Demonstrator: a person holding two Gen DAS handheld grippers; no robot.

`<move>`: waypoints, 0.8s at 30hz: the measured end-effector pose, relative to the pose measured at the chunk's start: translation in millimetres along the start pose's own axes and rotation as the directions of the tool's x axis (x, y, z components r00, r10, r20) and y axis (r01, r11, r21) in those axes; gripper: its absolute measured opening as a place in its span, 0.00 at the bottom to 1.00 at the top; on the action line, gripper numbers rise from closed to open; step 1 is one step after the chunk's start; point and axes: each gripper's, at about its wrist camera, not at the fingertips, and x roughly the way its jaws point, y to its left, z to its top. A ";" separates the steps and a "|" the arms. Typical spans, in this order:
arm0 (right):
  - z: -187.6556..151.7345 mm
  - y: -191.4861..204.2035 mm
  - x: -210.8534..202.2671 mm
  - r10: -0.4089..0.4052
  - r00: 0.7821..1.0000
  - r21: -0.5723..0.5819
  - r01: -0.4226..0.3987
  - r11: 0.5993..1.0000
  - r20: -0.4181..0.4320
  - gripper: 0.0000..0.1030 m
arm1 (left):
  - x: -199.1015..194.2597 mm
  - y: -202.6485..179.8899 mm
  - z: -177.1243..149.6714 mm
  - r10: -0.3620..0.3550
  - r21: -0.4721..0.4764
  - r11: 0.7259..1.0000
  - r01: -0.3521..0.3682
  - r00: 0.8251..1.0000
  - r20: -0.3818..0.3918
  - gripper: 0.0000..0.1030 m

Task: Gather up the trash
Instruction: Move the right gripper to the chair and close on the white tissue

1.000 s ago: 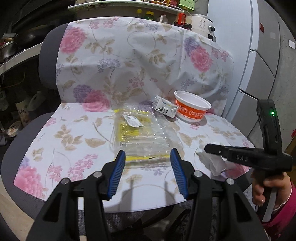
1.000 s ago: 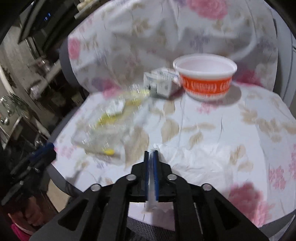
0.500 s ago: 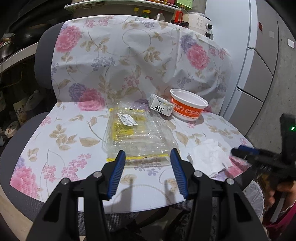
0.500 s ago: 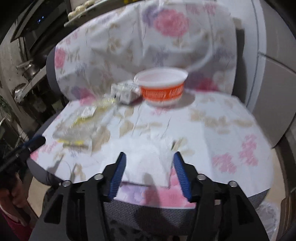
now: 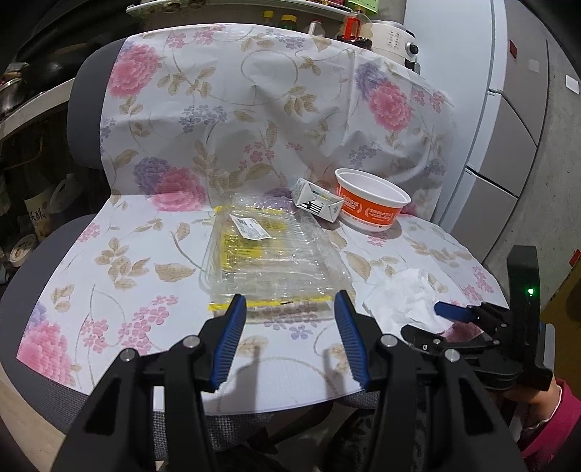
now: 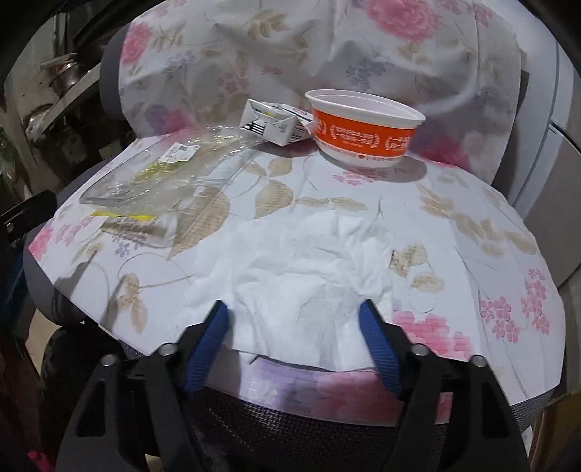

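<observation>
The right gripper, jaws spread and empty, straddles the near edge of the crumpled tissue, nearer than the left gripper.

chair: grey mesh, seat and backrest draped with a floral cloth
shelf: behind the backrest, holding bottles and a white appliance
left side: dark, cluttered racks with pots
cabinet: pale grey, panelled, to the right
floor: grey concrete beside cabinet
light: dim, from above
</observation>
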 end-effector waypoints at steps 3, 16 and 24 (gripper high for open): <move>2.7 -9.5 -2.5 0.010 1.000 0.030 -0.010 0.999 0.008 0.06 | 1.8 2.6 -0.7 0.001 -0.007 1.000 -0.001 1.000 -0.009 0.48; 38.7 -36.4 -76.2 -0.299 0.947 -0.074 0.309 0.948 0.117 0.03 | -7.2 2.4 0.9 0.005 -0.018 1.000 -0.005 1.000 0.011 0.48; 11.6 2.7 6.8 0.056 0.993 -0.027 -0.059 0.998 -0.101 0.08 | -9.4 12.0 -4.6 0.024 -0.026 0.999 -0.024 1.000 -0.004 0.48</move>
